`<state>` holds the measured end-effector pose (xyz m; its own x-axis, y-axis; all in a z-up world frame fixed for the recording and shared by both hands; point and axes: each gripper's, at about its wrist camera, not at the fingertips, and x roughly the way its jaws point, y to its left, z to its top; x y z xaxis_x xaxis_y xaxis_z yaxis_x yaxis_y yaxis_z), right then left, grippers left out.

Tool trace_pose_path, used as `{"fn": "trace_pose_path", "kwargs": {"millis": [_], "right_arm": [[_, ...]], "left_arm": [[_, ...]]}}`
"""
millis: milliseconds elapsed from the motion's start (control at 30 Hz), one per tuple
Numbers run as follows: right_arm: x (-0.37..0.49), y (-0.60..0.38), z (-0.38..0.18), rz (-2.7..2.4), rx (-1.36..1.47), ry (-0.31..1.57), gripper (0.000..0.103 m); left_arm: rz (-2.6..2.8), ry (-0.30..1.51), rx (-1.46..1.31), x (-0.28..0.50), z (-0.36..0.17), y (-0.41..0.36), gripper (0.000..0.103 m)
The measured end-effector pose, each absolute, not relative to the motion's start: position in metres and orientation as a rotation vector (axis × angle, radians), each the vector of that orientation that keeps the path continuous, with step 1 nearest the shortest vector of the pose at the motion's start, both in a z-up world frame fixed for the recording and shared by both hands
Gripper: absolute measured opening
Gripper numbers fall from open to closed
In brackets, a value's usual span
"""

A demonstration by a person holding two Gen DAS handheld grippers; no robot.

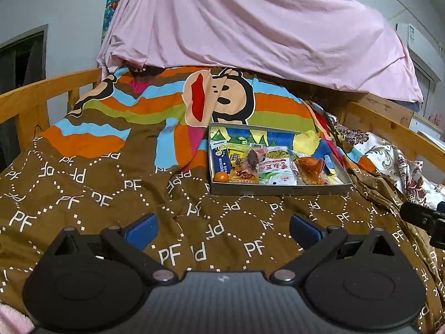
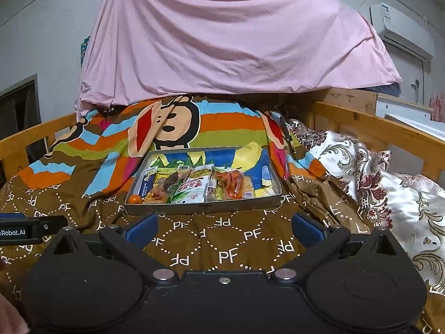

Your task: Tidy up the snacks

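A shallow metal tray [image 1: 278, 189] [image 2: 203, 207] lies on the brown PF-print quilt [image 1: 91, 194] [image 2: 222, 239] on the bed. It holds several snack packets: a white and green bag [image 1: 278, 168] [image 2: 193, 189], a blue and white stick pack [image 1: 221, 158] [image 2: 146, 184], an orange packet [image 1: 310, 168] [image 2: 233, 185], and a small orange fruit [image 1: 221, 177] [image 2: 135, 199] in the near left corner. My left gripper [image 1: 222, 229] is open and empty, held short of the tray. My right gripper [image 2: 224, 229] is open and empty, just before the tray's near wall.
A wooden bed rail [image 1: 33, 97] [image 2: 389, 130] runs along both sides. A pink sheet [image 1: 250, 27] [image 2: 222, 33] hangs over the far end. A floral cloth [image 2: 375, 183] lies to the right. The other gripper shows at the view's edge [image 1: 425, 217] [image 2: 27, 228].
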<state>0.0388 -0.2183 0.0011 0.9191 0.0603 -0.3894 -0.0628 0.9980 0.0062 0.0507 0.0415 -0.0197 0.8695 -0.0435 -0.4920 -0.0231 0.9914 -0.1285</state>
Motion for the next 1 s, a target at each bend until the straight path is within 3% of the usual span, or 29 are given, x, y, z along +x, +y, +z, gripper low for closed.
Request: {"fn": "trace_pose_path", "kwargs": {"millis": [1000], "right_arm": [[0.0382,-0.2174,-0.0018,0.067,-0.010,0.404,0.102]], "left_arm": [[0.010,0.554,-0.102,0.0518,-0.0262,0.0389,0.102]]}}
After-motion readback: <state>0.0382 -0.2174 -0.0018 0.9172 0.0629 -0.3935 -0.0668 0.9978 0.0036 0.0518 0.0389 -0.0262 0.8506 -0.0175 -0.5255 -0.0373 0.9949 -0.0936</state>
